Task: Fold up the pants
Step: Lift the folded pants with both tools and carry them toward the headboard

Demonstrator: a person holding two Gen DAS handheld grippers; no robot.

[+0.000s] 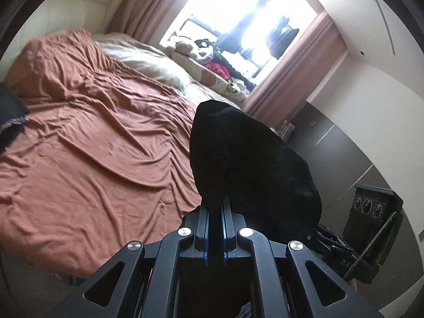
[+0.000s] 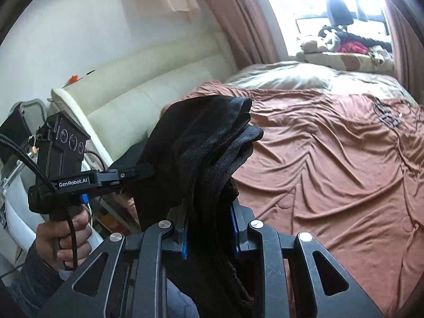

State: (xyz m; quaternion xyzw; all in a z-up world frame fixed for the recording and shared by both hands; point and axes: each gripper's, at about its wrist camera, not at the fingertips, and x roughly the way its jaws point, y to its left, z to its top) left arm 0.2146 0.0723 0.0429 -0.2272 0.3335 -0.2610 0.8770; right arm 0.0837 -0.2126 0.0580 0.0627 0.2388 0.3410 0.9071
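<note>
The black pants (image 2: 201, 148) hang bunched in the air above the bed, held by both grippers. My right gripper (image 2: 209, 228) is shut on a thick fold of the pants, which drapes over its blue pads. My left gripper (image 1: 217, 198) is shut on another part of the pants (image 1: 246, 153), and the cloth hides its fingertips. In the right wrist view the left gripper (image 2: 140, 172) comes in from the left, held by a hand (image 2: 63, 241), and pinches the cloth's left edge.
A bed with a wrinkled rust-brown sheet (image 1: 92, 132) (image 2: 331, 159) fills the space below. A cream headboard (image 2: 148, 84) stands behind it. Pillows and soft toys (image 1: 190, 47) lie by the bright window. A dark cloth (image 1: 10, 116) lies at the bed's left edge.
</note>
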